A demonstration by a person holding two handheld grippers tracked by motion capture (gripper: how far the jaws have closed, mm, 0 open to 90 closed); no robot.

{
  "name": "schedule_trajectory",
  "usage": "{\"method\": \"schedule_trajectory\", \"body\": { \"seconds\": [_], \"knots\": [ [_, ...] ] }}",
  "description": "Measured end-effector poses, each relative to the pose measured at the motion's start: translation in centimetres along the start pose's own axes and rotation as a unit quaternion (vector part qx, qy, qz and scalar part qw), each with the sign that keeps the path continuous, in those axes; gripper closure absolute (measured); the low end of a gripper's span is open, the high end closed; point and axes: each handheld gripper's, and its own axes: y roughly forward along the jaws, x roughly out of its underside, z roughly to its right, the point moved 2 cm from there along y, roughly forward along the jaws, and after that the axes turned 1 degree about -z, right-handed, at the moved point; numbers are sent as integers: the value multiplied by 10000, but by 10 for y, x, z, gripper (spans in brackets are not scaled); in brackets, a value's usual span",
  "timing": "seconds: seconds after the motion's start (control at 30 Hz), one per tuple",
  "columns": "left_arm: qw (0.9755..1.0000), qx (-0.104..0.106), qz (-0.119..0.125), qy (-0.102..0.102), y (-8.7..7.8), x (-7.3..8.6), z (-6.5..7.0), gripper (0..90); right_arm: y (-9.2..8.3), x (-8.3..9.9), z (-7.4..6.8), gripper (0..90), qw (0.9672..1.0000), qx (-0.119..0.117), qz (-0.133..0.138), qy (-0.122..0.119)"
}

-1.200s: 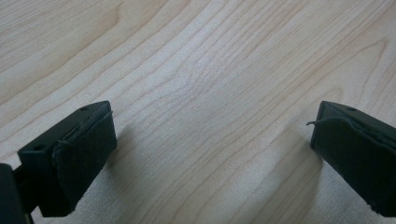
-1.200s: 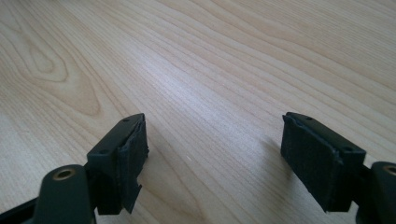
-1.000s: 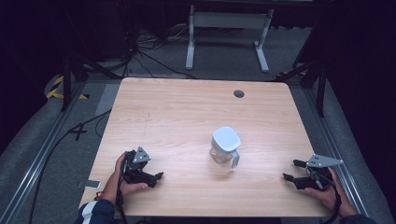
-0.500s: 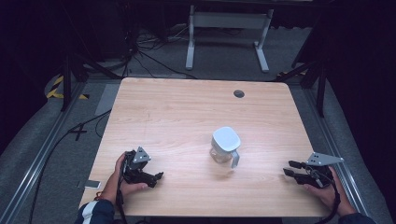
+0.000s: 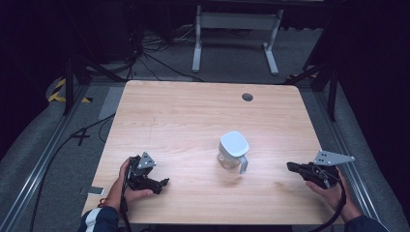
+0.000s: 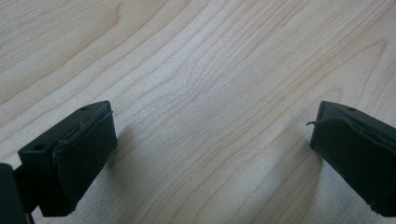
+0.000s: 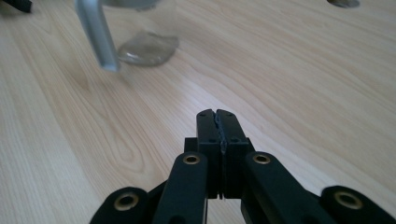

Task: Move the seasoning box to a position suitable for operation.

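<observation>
A clear jug (image 5: 233,150) with a white lid and a grey handle stands right of the middle of the wooden table (image 5: 193,121). The right gripper view shows its handle (image 7: 98,35) and glass base ahead to the left. My left gripper (image 5: 162,185) rests near the front left edge with its jaws wide open (image 6: 212,154) over bare wood. My right gripper (image 5: 291,166) is held near the right edge, pointing left toward the jug and apart from it. Its jaws (image 7: 218,116) have just been closing and now meet with nothing between them.
A round cable hole (image 5: 247,97) sits near the table's far edge. On the grey floor beyond the table stand a white metal frame (image 5: 237,29) and loose cables. Dark rails run along both sides of the table.
The right gripper's jaws went from wide open to shut, and that hand rose a little. The left gripper and the jug kept still.
</observation>
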Motion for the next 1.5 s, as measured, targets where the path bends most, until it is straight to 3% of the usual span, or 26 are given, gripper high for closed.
{"method": "schedule_trajectory", "body": {
  "seconds": [0.2, 0.33, 0.53, 0.87, 1.33, 1.43, 1.5],
  "knots": [
    [10000, 6, 6, 1, 0, 0, 0, 5, 17, -41, -17, 900, 9986, -325, 225, -356],
    [10000, 7, 5, -1, 0, 0, 0, 5, 33, -72, -33, 900, 9959, -485, 421, -634],
    [10000, -9, 46, -9, 1, 0, 0, 5, 50, -100, -53, 900, 9914, -724, 593, -919],
    [10000, -63, 42, -45, 0, 0, 1, 6, 69, -114, -66, 900, 9873, -878, 547, -1204],
    [9999, -107, 31, -84, -1, 1, 2, 11, 78, -114, -61, 900, 9877, -895, 458, -1196],
    [9996, -209, 49, -192, -2, 0, 3, 47, 77, -114, -62, 900, 9876, -918, 466, -1188],
    [9993, -217, 156, -250, -3, -2, 3, 150, 77, -113, -62, 900, 9875, -951, 487, -1160]
  ]
}}
